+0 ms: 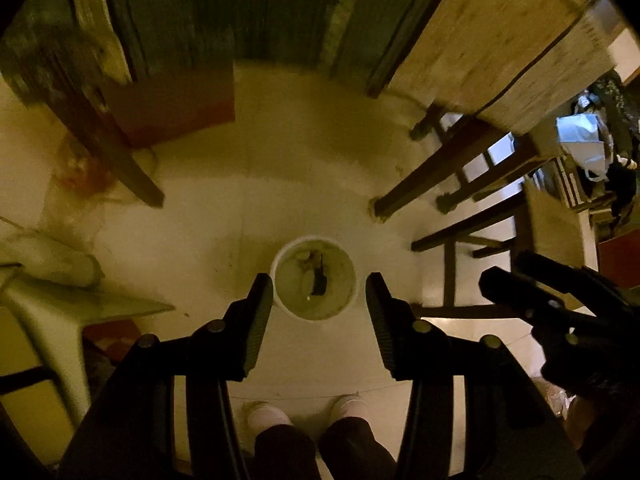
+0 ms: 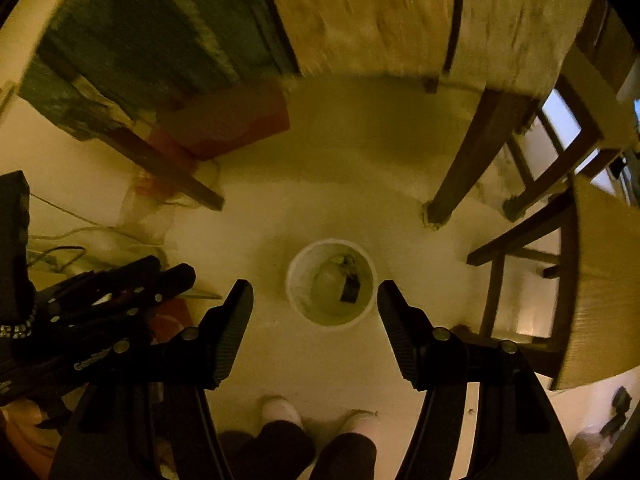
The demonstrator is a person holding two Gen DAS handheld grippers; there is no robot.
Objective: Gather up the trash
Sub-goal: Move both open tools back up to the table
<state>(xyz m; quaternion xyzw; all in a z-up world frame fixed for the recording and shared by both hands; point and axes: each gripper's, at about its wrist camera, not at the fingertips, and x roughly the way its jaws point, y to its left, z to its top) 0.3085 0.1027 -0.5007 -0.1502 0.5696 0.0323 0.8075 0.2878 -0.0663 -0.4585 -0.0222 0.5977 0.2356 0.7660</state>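
Below both grippers: a white bin (image 1: 314,278) stands on the pale floor (image 1: 280,184), centre of each view, just beyond the jaw tips.
Trash: inside the bin (image 2: 331,282), a pale lump and a dark scrap (image 2: 350,291) lie at the bottom; what they are is too blurred to tell.
Left gripper (image 1: 319,300): jaws spread, nothing between them; the bin shows through the gap.
Right gripper (image 2: 315,306): jaws spread wide and bare; it also shows at the right edge of the left view.
Step in hand: judged as the moment after a drop into the bin, both tools high above it.
Doing it well: keep the jaws apart and clear of the bin's rim, look for the next piece on the floor, and come down straight on it, avoiding the chair legs (image 1: 420,184) at right.
Possible next piece: a crumpled clear bag (image 2: 152,208) lies at left, by a wooden leg; whether it counts as trash is a guess.
Count: one bin, two grippers, two feet in pale slippers (image 1: 268,416) at the lower edge, at least two chairs at right.
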